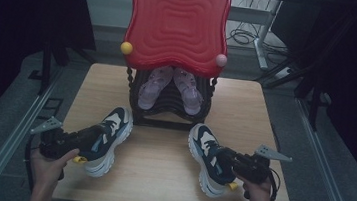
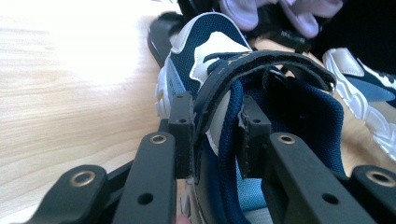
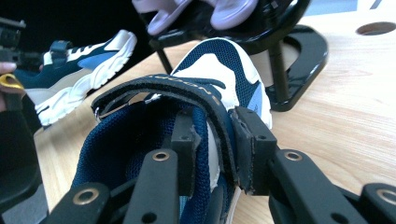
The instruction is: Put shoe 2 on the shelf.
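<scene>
Now each sneaker lies lengthwise ahead of its hand-held gripper, toe toward the black rack [image 1: 169, 110]. My left hand-held gripper [image 2: 215, 135] pinches the left sneaker's [image 1: 108, 138] collar wall; my right hand-held gripper [image 3: 218, 149] pinches the right sneaker's [image 1: 207, 156] wall and strap. From above I see lilac sandals [image 1: 170, 87] under a red tray [image 1: 177, 22] on the table [image 1: 158, 176].

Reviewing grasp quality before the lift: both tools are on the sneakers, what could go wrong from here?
1. The left tool pinches only the soft collar wall and strap of the left navy-and-white sneaker; the fabric may fold, letting the shoe sag or swing.
2. The right tool grips the right navy-and-white sneaker the same way.
3. The black wire shoe rack with pink sandals stands close ahead; a toe could catch its base.
</scene>
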